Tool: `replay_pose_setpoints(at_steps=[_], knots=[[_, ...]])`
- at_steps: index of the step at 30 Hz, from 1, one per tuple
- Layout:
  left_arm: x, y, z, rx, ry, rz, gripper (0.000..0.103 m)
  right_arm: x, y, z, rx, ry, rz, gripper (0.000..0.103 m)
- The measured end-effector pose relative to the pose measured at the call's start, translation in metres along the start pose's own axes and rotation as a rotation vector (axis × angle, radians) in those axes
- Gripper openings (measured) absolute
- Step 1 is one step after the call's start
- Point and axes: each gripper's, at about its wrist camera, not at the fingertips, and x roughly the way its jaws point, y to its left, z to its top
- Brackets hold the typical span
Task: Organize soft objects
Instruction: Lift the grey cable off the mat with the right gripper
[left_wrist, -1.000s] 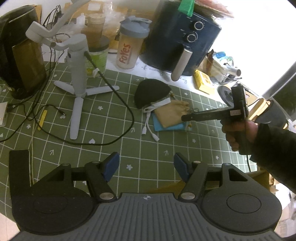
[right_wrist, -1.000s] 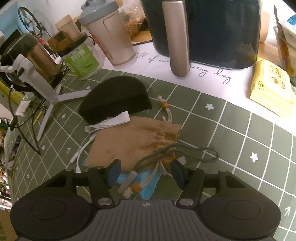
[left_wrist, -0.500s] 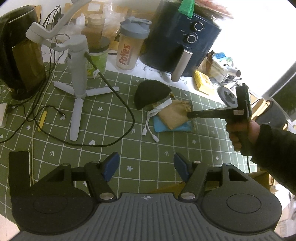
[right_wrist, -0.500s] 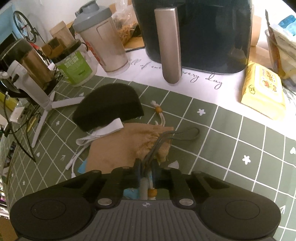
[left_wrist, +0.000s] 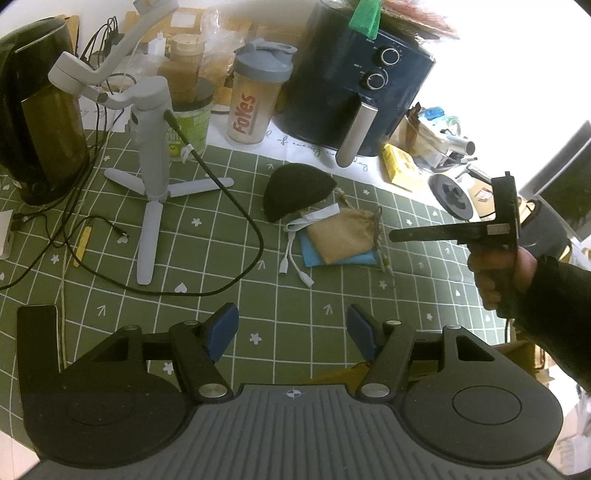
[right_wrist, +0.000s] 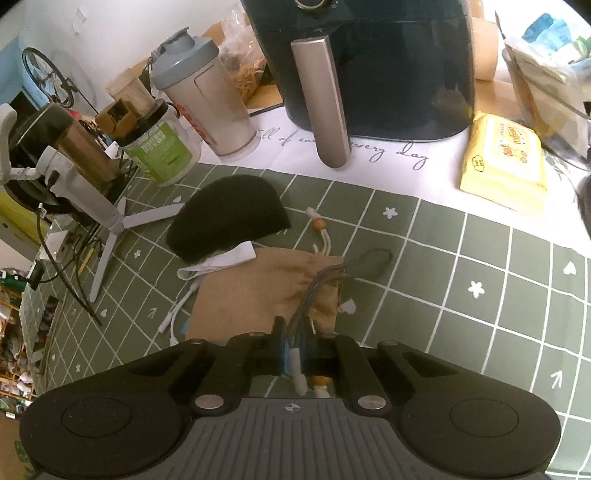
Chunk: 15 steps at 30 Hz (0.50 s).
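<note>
A tan drawstring pouch (left_wrist: 341, 232) (right_wrist: 266, 291) lies on a blue cloth (left_wrist: 314, 254) on the green grid mat, beside a black half-round soft pad (left_wrist: 295, 190) (right_wrist: 229, 216). My right gripper (right_wrist: 293, 345) is shut on the pouch's grey drawstring cords (right_wrist: 325, 280) and lifts them; it shows from the side in the left wrist view (left_wrist: 393, 235). My left gripper (left_wrist: 291, 328) is open and empty, low over the mat near its front, well short of the pile.
A white cable (left_wrist: 293, 258) lies by the pile. A white tripod stand (left_wrist: 151, 177), black cable (left_wrist: 236, 214), kettle (left_wrist: 40, 110), shaker bottle (left_wrist: 255, 99), air fryer (left_wrist: 354, 92) and yellow wipes pack (right_wrist: 506, 166) ring the mat.
My right gripper closed on the pouch's drawstring cords and has pulled back and up, drawing the cords taut. The left gripper has stayed where it was, open.
</note>
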Motion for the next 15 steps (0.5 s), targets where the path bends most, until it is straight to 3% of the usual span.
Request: replay_pose_setpoints(at_steps=[10, 15], knots=[[-0.001, 0.001, 0.000, 0.010, 0.008, 0.008, 0.064, 0.021, -0.004, 0.001, 0.045, 0.021, 0.007, 0.010], [-0.005, 0.007, -0.002, 0.001, 0.011, 0.023, 0.064, 0.036, -0.004, 0.002, 0.052, 0.029, -0.007, 0.020]])
